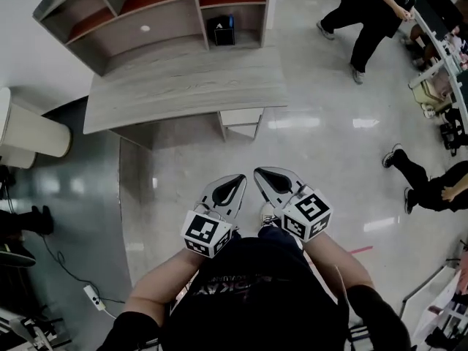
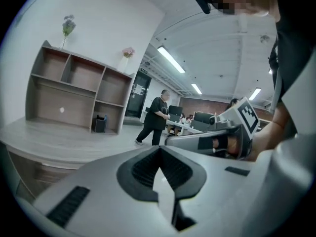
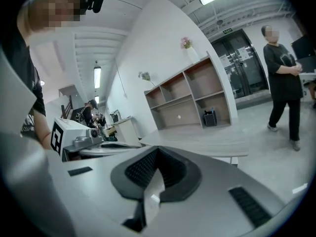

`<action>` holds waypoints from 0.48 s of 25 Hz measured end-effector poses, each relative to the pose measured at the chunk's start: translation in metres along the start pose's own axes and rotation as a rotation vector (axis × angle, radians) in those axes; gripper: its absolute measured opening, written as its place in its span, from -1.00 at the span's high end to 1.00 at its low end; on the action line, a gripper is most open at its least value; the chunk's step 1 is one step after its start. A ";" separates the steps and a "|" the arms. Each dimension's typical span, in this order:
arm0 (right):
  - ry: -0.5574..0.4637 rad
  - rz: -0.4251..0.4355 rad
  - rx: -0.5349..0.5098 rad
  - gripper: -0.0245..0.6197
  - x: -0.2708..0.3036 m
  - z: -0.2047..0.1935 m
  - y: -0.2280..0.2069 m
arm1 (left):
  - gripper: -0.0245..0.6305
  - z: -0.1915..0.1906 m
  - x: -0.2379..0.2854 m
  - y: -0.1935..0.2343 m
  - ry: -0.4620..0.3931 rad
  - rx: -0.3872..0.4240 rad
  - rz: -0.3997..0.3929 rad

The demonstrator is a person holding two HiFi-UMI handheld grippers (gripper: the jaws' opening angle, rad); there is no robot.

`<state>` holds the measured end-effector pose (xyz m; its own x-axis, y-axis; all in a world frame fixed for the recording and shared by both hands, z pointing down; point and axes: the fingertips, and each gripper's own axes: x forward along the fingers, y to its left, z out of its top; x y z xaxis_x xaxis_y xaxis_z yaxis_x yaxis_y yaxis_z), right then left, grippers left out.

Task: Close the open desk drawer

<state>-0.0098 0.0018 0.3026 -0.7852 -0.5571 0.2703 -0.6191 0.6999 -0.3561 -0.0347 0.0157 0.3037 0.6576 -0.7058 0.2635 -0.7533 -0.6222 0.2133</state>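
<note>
I hold the left gripper (image 1: 235, 181) and right gripper (image 1: 265, 175) side by side near my chest, each with its jaws pressed together on nothing. I judge this a carrying pose, since the white drawer (image 1: 241, 118) sits well apart, far ahead under the grey wooden desk (image 1: 183, 82), apparently jutting past its near edge. The glossy floor (image 1: 329, 137) lies between, and people stand at the far right.

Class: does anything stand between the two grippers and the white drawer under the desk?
Nothing visible does. Only bare floor lies between the left gripper, the right gripper and the drawer, which juts from under the desk.
</note>
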 end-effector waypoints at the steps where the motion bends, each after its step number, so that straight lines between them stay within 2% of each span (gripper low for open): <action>1: -0.007 0.008 -0.009 0.87 -0.004 0.004 0.004 | 0.89 0.003 -0.001 -0.005 0.001 0.009 -0.015; 3: -0.024 0.017 -0.027 0.87 -0.011 0.014 0.010 | 0.89 0.007 -0.001 -0.013 0.007 0.021 -0.048; 6: -0.036 0.033 -0.041 0.87 -0.020 0.022 0.016 | 0.89 0.009 -0.003 -0.019 0.021 -0.009 -0.081; 12: -0.041 0.028 -0.043 0.87 -0.033 0.025 0.015 | 0.89 0.025 -0.005 -0.010 -0.003 -0.012 -0.076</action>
<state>0.0068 0.0194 0.2663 -0.8020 -0.5541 0.2232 -0.5972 0.7336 -0.3244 -0.0305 0.0174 0.2770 0.7126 -0.6580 0.2435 -0.7016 -0.6696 0.2439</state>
